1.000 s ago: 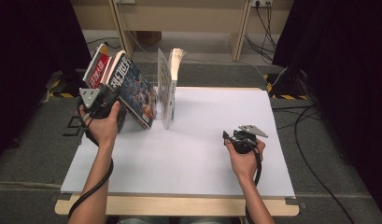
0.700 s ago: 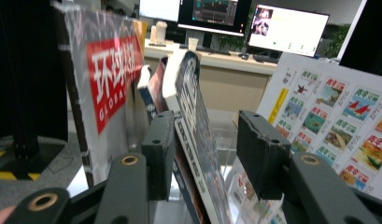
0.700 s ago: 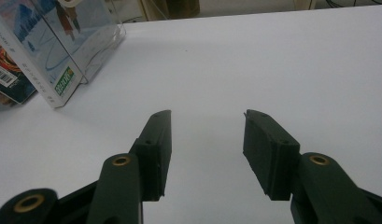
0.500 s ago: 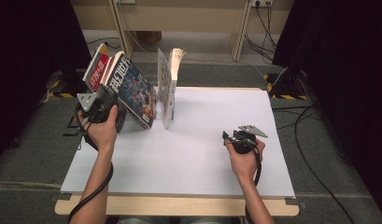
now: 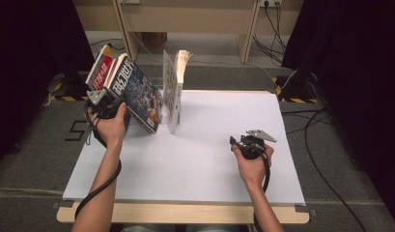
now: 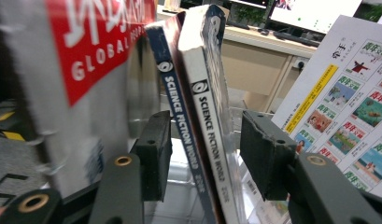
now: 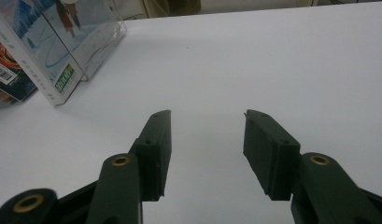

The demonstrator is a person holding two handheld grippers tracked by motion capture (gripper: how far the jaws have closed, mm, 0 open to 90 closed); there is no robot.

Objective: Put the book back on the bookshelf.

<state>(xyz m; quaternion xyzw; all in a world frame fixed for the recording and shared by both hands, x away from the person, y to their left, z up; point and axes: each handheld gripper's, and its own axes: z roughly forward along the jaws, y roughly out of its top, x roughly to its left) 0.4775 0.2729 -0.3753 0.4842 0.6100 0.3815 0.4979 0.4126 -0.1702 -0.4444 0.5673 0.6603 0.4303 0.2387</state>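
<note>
Two Science Fiction World magazines [image 6: 205,126] are leaning at the worktop's [image 5: 200,169] far left, spines sitting between the left claw's [image 6: 205,154] jaws, which have just been opening; gaps are showing beside both pads. The right claw [image 7: 207,149] is resting wide and empty, well apart.

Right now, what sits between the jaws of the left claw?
In the left gripper view, two Science Fiction World magazines stand spine-first between the jaws of the left claw, which have just opened; gaps show on both sides, so no pad presses them.
</note>
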